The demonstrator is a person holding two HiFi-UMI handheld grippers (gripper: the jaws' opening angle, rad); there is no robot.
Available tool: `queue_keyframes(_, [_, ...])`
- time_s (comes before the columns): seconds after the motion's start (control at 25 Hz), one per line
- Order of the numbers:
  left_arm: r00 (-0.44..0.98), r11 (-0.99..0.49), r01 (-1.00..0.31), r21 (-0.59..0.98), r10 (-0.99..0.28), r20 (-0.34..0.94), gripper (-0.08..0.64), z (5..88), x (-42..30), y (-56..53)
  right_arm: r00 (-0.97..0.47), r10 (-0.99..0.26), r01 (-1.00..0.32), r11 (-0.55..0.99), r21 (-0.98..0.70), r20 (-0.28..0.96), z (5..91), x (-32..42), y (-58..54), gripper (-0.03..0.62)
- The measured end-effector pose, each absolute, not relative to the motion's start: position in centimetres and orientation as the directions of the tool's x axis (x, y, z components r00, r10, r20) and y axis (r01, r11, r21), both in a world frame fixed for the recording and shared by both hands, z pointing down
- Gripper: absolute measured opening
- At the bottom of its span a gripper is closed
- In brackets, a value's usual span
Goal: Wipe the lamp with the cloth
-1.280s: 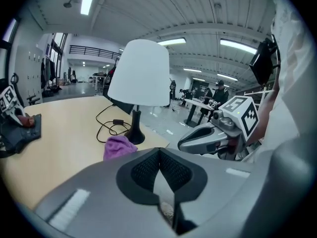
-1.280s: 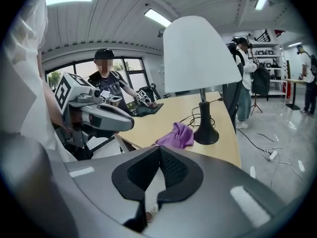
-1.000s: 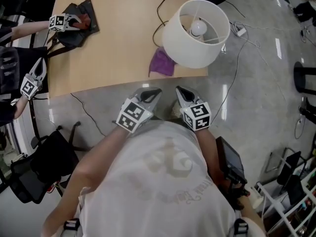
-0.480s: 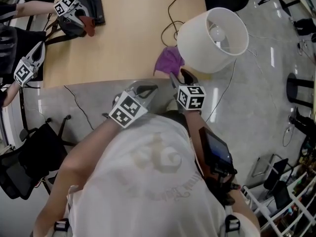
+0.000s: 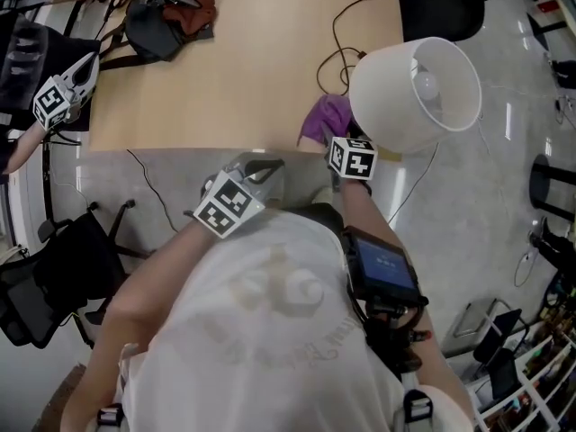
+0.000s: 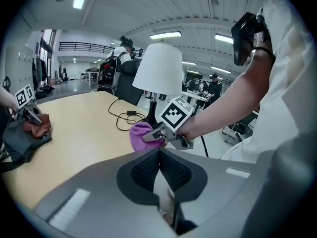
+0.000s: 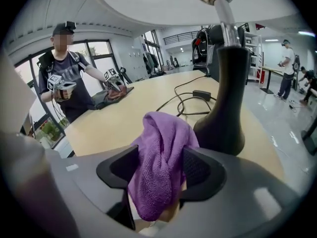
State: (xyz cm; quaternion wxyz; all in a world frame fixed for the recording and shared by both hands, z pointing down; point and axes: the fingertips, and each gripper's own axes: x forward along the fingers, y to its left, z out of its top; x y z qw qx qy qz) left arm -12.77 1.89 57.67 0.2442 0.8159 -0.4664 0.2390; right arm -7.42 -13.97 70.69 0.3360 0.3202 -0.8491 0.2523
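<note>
From overhead, the purple cloth (image 5: 320, 117) lay bunched at the bench (image 5: 243, 61) edge under the white lamp (image 5: 414, 93), with the right gripper (image 5: 335, 139) reaching onto it. The left gripper (image 5: 263, 164) hung short of the bench. In the left gripper view, its jaws were pressed together, empty. In the right gripper view, the jaws had just been opening and stood wide apart around the cloth, beside the black lamp base (image 7: 225, 103).

1. The right gripper (image 5: 335, 142) has moved from over the floor, close to the person's body, forward to the near edge of the table (image 5: 243, 79).
2. Its jaws have just been opening and now stand wide apart.
3. The purple cloth (image 7: 161, 152), previously clear of the gripper, now stands between them.
</note>
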Motion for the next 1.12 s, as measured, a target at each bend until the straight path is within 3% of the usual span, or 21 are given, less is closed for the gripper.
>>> queue_keyframes(0.16, [0.437, -0.431, -0.886, 0.173, -0.65, 0.621, 0.002, 57.3, -13.8, 1.6, -0.541, -0.371, -0.723, 0.664, -0.192, 0.755, 70.9, -7.0, -14.4, 0.165])
queue_keyframes(0.24, [0.443, -0.435, -0.883, 0.176, -0.649, 0.619, 0.002, 57.1, -14.1, 1.5, -0.553, -0.368, -0.72, 0.662, -0.207, 0.748, 70.4, -6.9, -14.0, 0.132])
queue_keyframes(0.64, [0.53, -0.531, -0.825, 0.193, -0.611, 0.589, 0.002, 57.2, -11.9, 0.9, -0.643, -0.36, -0.685, 0.664, -0.298, 0.675, 67.4, -3.1, -8.2, 0.123])
queue_keyframes(1.12, [0.665, -0.696, -0.695, 0.183, -0.524, 0.532, 0.002, 56.0, -4.3, -2.0, -0.526, -0.519, -0.824, 0.508, -0.252, 0.674, 64.5, 10.1, -3.3, 0.124])
